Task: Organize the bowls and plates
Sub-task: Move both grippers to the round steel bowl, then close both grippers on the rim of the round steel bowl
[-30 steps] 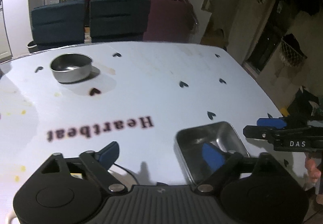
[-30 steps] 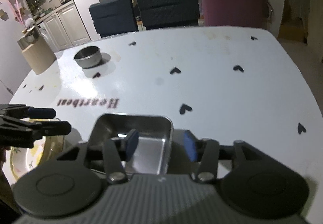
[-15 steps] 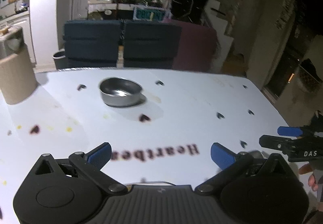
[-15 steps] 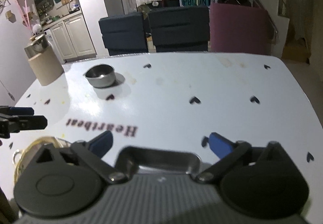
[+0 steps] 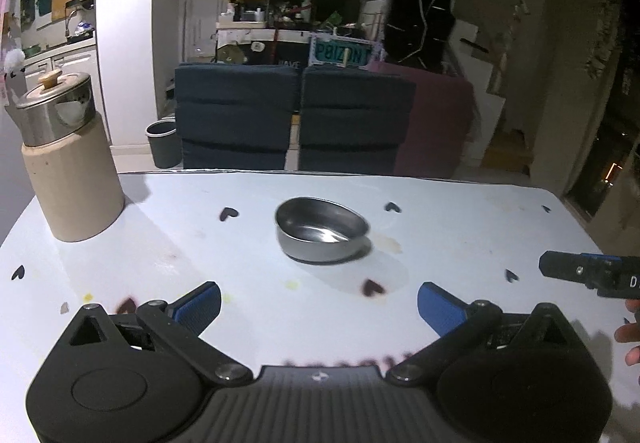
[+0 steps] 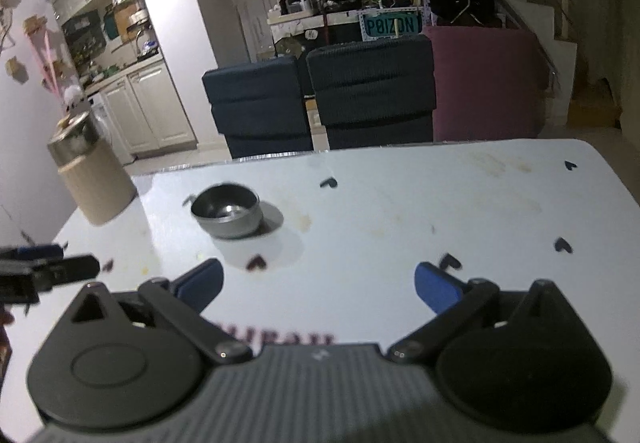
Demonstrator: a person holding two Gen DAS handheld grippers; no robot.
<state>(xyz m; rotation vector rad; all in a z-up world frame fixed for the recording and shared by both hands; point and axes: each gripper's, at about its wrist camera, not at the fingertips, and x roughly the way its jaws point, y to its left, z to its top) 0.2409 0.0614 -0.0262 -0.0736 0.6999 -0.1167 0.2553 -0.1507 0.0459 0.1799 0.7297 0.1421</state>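
Note:
A round steel bowl (image 5: 322,229) stands upright and empty on the white table (image 5: 460,227); it also shows in the right wrist view (image 6: 227,210). My left gripper (image 5: 319,305) is open and empty, short of the bowl and above the table. My right gripper (image 6: 319,285) is open and empty, with the bowl ahead to its left. The right gripper's tip shows at the right edge of the left wrist view (image 5: 592,271). The left gripper's tip shows at the left edge of the right wrist view (image 6: 48,267). The square steel tray and the plate seen earlier are out of view.
A tan canister with a steel lidded pot on top (image 5: 66,163) stands at the table's far left; it also shows in the right wrist view (image 6: 94,179). Dark blue chairs (image 5: 296,115) and a maroon one (image 5: 436,123) stand behind the far edge.
Both grippers have lifted and tilted up and away from the square steel tray, which has dropped out of view. Both sets of fingers have spread wider. The round bowl now sits nearer the centre of both views.

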